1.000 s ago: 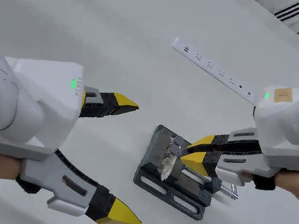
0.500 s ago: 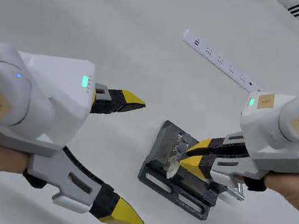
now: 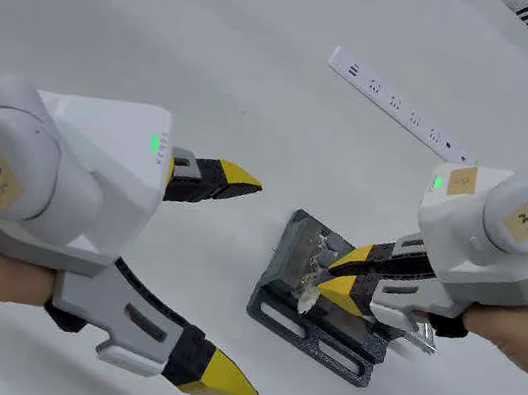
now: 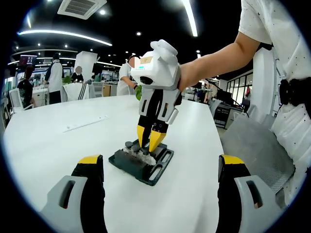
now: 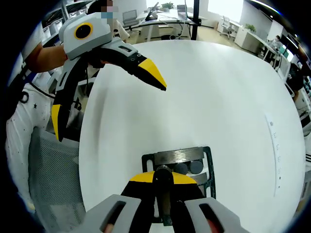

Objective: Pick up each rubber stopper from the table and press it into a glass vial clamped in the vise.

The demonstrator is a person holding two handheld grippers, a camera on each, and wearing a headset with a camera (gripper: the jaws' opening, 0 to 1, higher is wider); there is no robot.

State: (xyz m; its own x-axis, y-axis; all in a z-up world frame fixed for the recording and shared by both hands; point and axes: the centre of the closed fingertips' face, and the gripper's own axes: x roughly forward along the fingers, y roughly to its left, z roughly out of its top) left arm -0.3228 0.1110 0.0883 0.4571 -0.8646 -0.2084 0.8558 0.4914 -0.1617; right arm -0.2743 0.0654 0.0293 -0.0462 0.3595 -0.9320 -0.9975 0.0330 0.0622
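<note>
The black vise (image 3: 307, 332) sits on the white table, and its top bar (image 5: 175, 156) lies just ahead of my right jaws. My right gripper (image 3: 332, 275) points down onto the vise, its yellow tips shut on a dark rubber stopper (image 5: 163, 170) at the vise's near end. Two more grey stoppers (image 5: 188, 167) sit in the row beside it. The vials under them are mostly hidden. White padding (image 3: 309, 292) shows at the vise jaws. My left gripper (image 3: 239, 285) hangs wide open to the left of the vise with nothing in it, looking at the vise (image 4: 155, 170) and the right gripper (image 4: 148, 139).
A white power strip (image 3: 401, 107) lies on the table beyond the vise. The table's edge and a grey mesh chair (image 4: 257, 150) are close behind the right gripper. People stand at other tables (image 4: 53, 80) far off.
The head camera has shifted slightly. My right gripper has settled a little lower onto the vise with its tips together. The left gripper stays open in about the same place.
</note>
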